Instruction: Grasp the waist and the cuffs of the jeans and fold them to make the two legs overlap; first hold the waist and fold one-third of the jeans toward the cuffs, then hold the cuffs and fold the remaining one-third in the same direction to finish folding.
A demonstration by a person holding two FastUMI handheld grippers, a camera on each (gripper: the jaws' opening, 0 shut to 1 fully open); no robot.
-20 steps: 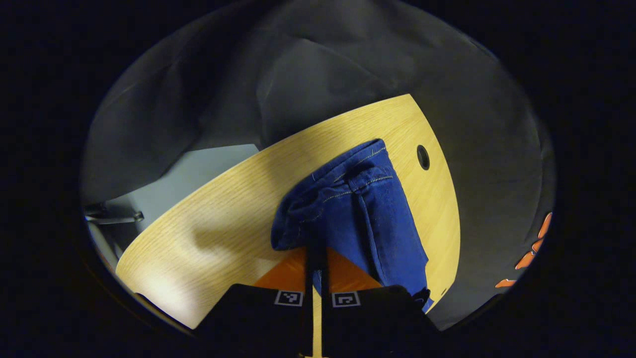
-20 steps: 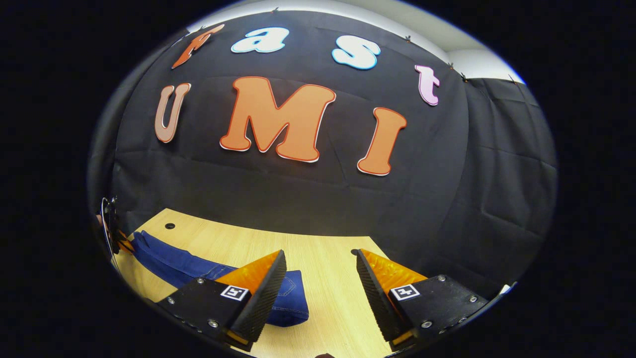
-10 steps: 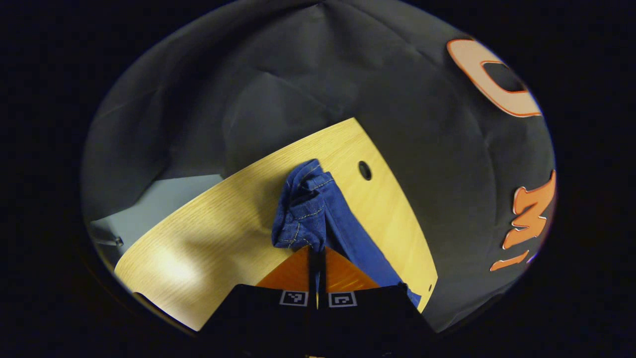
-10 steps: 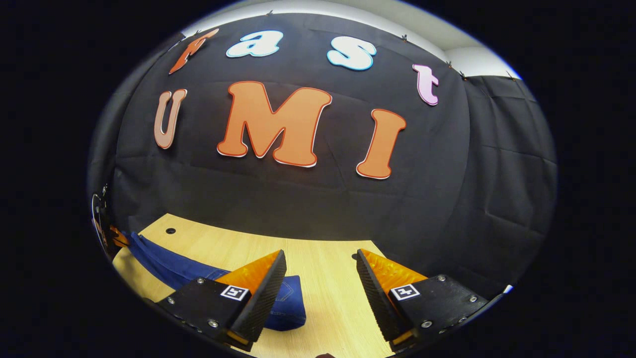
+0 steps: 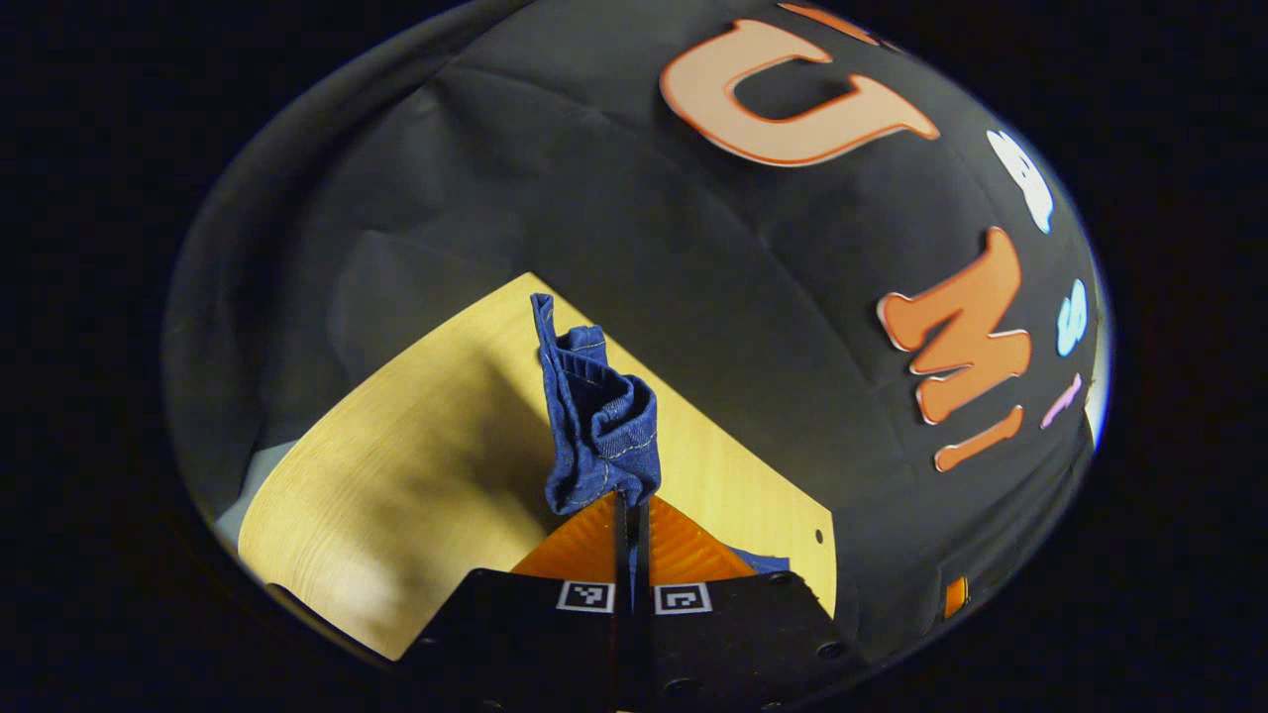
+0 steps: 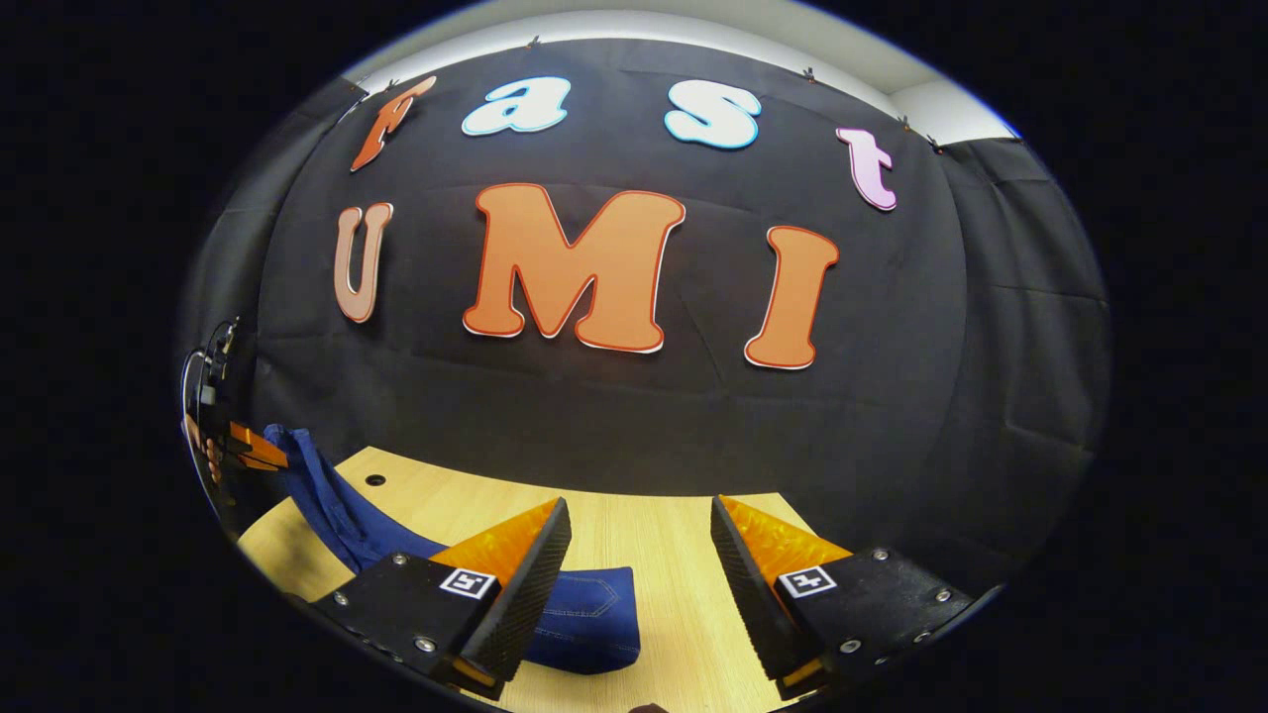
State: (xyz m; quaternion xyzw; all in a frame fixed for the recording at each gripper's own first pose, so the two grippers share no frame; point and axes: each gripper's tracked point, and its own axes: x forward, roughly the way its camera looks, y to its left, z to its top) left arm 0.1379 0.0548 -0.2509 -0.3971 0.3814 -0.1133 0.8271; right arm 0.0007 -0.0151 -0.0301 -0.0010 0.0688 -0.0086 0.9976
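The blue jeans (image 6: 594, 619) lie along the wooden table (image 6: 654, 515), one end lifted at the left. My left gripper (image 5: 631, 505) is shut on that end, a bunched fold of denim (image 5: 599, 416) with yellow stitching that stands up from its orange fingers (image 5: 584, 545). In the right gripper view the left gripper (image 6: 253, 451) holds the lifted end (image 6: 312, 485) above the table's left side. My right gripper (image 6: 639, 555) is open above the table, nothing between its fingers; its left finger (image 6: 515, 564) is in front of the jeans' near end.
A round cable hole (image 6: 375, 480) sits in the tabletop near the lifted end. A smaller hole (image 5: 818, 536) is near the table's edge in the left gripper view. Black cloth walls stand close behind the table.
The left gripper has lifted its end of the jeans higher off the table and swung its view to the right. The right gripper has stayed open and nearly still.
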